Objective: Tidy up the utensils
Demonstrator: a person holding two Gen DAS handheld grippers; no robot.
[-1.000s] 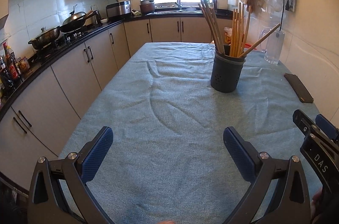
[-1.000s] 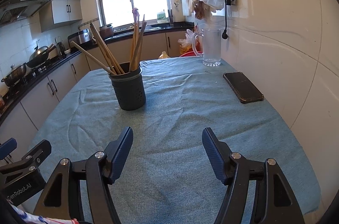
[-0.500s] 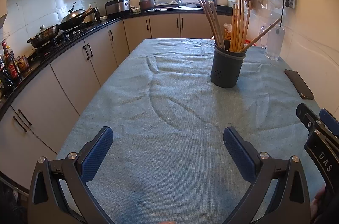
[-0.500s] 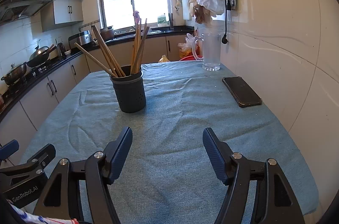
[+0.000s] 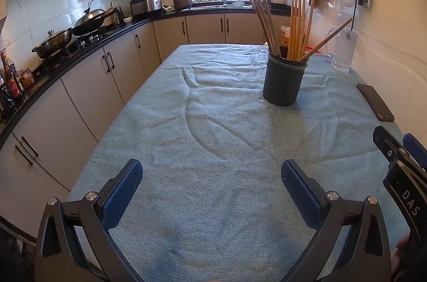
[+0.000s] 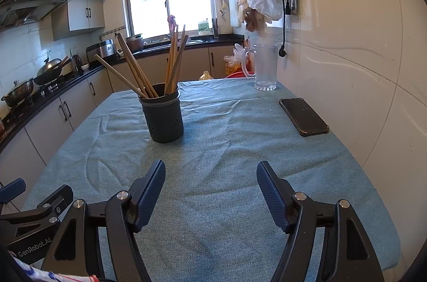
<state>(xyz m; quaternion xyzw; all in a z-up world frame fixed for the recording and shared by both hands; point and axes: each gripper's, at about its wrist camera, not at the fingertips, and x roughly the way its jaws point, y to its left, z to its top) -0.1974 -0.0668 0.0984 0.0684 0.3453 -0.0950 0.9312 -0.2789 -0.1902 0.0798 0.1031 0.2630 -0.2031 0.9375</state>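
Over on the left, the left gripper (image 5: 210, 188) is hovering low at the near end of the table (image 5: 165, 127), jaws spread wide and nothing between the blue pads, just teal cloth showing through the gap. Looking along its fingers, the dark holder (image 5: 284, 80) is sitting far ahead and off to the right, well apart from the tips. The chopsticks (image 5: 296, 28) are all standing in it already, long axes running up out of the rim and fanning: one bundle is leaning left, the middle bundle is standing near upright, and a single stick is tilting hard out to the right.

Moving right, the right gripper (image 6: 210, 188) is waiting beside its partner, jaws also released and empty. From its own view the holder (image 6: 162, 116) is lying ahead and slightly left of the line between the fingers, closer to centre than it is for the left hand, so the right looks the better placed of the two, though neither is near.

No loose utensil is showing on the cloth. Further right, a phone (image 6: 303, 116) is lying flat by the wall and a glass mug (image 6: 264, 68) is standing at the far corner.

By my reckoning, any grab at those sticks is going to mean reaching forward and closing across an upright shaft, not a flat one.
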